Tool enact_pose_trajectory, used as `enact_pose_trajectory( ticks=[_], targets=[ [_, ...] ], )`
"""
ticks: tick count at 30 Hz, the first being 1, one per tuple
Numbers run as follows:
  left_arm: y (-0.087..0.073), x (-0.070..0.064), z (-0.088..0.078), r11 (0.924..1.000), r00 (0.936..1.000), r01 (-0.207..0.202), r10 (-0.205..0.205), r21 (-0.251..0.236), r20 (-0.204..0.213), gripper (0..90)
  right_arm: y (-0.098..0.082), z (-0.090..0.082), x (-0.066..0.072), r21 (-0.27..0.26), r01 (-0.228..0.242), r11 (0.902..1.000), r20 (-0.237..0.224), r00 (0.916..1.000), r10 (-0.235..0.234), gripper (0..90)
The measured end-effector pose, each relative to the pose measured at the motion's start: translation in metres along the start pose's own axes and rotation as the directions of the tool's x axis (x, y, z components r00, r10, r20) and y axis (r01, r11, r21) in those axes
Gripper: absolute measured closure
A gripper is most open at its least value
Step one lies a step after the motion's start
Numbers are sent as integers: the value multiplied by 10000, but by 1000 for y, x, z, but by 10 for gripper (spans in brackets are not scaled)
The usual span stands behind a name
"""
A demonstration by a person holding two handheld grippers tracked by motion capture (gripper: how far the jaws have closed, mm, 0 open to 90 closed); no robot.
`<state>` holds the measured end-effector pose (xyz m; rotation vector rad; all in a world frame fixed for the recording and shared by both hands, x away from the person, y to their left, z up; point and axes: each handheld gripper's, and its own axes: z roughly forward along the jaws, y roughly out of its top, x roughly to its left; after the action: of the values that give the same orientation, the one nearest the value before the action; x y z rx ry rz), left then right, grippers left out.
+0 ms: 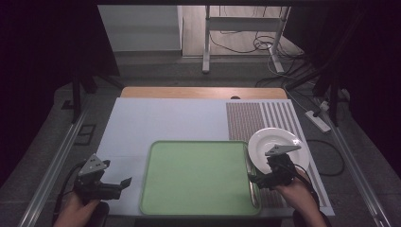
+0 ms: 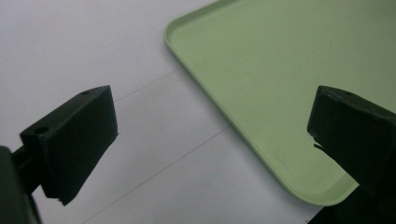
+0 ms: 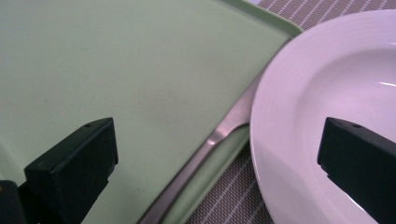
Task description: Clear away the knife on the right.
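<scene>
Each hand-held gripper, left gripper [image 1: 124,182] and right gripper [image 1: 252,178], is built in black and topped by a grey three-cornered plate pierced with small holes. Blocky black jaws with a small round hole near each tip are seen in both gripper views. Black cable is trailed from each unit.

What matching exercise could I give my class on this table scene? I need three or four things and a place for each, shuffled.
Things:
1. tray
2. plate
3. metal utensil
4. left tongs

Places:
A. on the striped mat, right of the tray
B. over the white board, left of the tray
C. middle of the table, on the near side
D. along the tray's right edge, beside the plate

Pairs: 1-C, 2-A, 3-D, 4-B
</scene>
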<state>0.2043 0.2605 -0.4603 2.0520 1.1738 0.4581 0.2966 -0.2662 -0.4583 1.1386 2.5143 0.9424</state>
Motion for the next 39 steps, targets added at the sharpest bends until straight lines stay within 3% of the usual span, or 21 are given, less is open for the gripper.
enact_pose_trajectory(
  ticks=[10, 13, 35, 39],
  targets=[
    [0, 0, 0, 10000, 10000, 39, -39, 2, -34, 18, -17, -19, -6, -228, -577, 9981, 302, 9978, 583, 0],
    [0, 0, 0, 10000, 10000, 58, -58, 12, -33, 18, -19, -26, -7, -510, -710, 9962, 416, 9965, 732, 0],
    [0, 1, 0, 9999, 9999, 112, -112, 16, -54, 17, -40, -56, -9, -1011, -1110, 9887, 1167, 9856, 1226, 0],
    [0, 1, 0, 9999, 9999, 132, -132, 12, -50, 17, -44, -62, -8, -1036, -1214, 9872, 1484, 9795, 1360, 0]
  ],
)
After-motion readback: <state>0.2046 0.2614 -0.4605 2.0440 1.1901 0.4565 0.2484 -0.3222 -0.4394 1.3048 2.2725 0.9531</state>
